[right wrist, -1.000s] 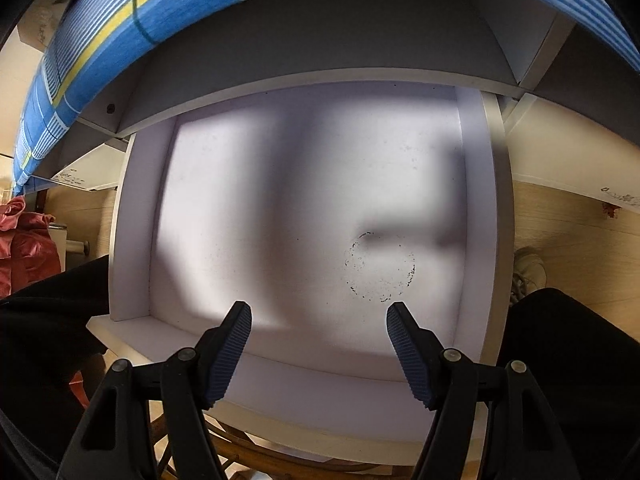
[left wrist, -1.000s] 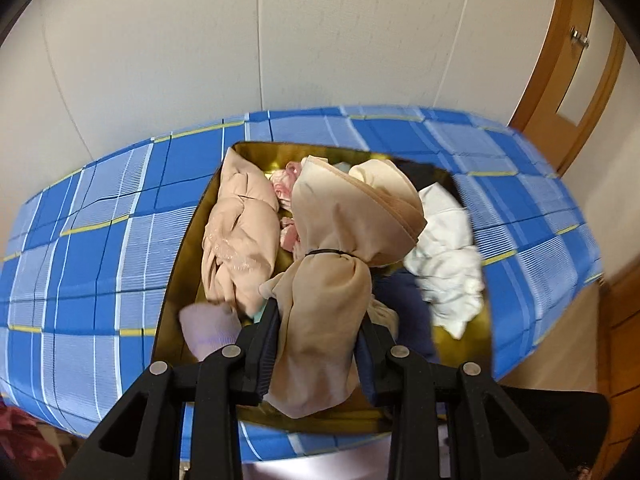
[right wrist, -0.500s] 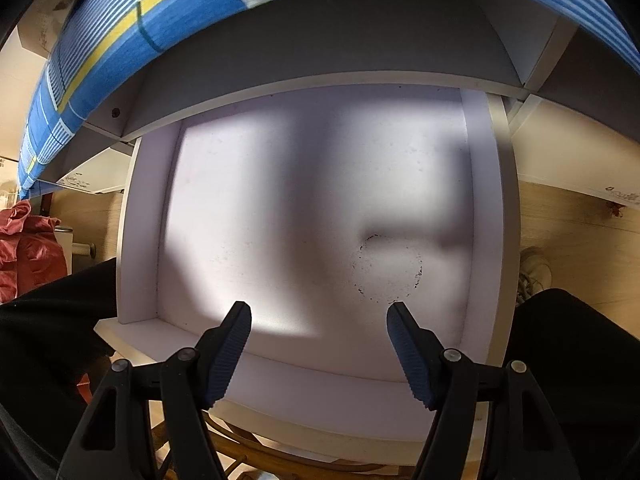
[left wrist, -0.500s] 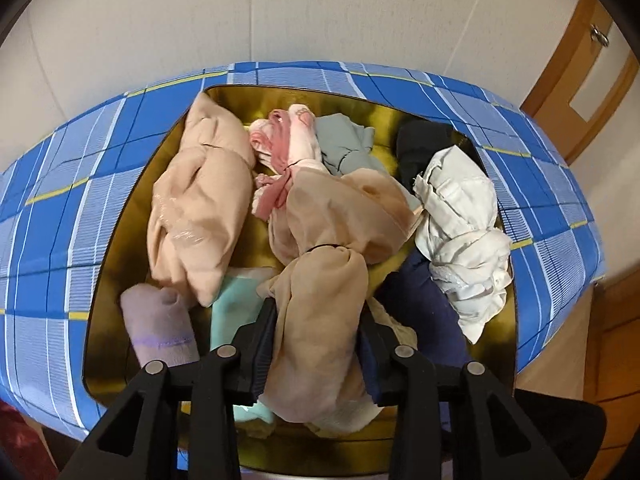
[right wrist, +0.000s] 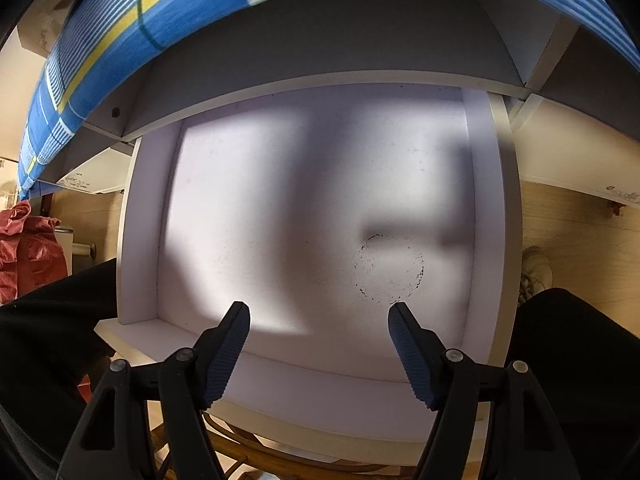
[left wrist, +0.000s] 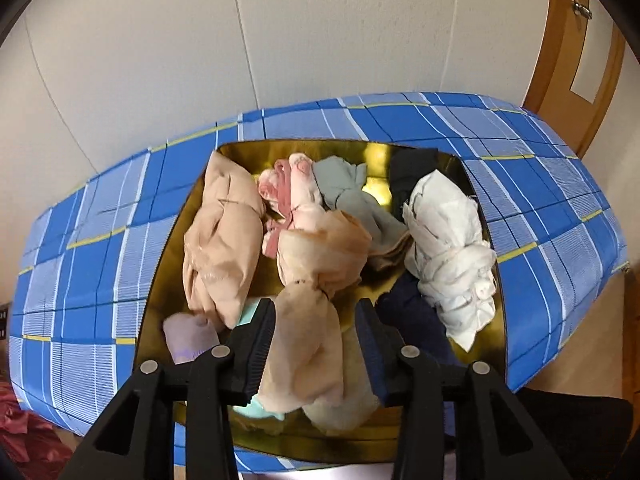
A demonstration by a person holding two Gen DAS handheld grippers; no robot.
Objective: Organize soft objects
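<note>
Two grippers are at work here, each seen through its own wrist camera. The left gripper [left wrist: 316, 340] pinches a beige stocking bundle [left wrist: 308, 336] between its blue-padded fingers [left wrist: 260, 344], the lower lobe of the bundle squeezed in the gap and the knotted upper lobe bulging out ahead of the tips. The bundle hangs over a gold tray [left wrist: 488, 344] that sits on a blue checked cloth [left wrist: 80, 280]. In the tray lie more soft things: a second beige bundle [left wrist: 220, 248] at the left, a pink sock [left wrist: 288, 192] and a grey-green cloth [left wrist: 348, 188] toward the back, a white rolled cloth [left wrist: 448, 256] at the right, a dark navy piece [left wrist: 416, 320] beside it, a lilac sock [left wrist: 188, 336] and a mint piece [left wrist: 252, 312] near the left finger. Behind the table stands a pale wall [left wrist: 280, 40], with a wooden door frame [left wrist: 576, 40] at the right.

The right gripper [right wrist: 320, 316] has its jaws spread wide with nothing between them. It hovers over a white drawer [right wrist: 476, 220] pulled out beneath the cloth-covered top, whose floor bears a faint ring of dark specks [right wrist: 388, 268]. A red cloth [right wrist: 28, 248] lies on the floor at the left.
</note>
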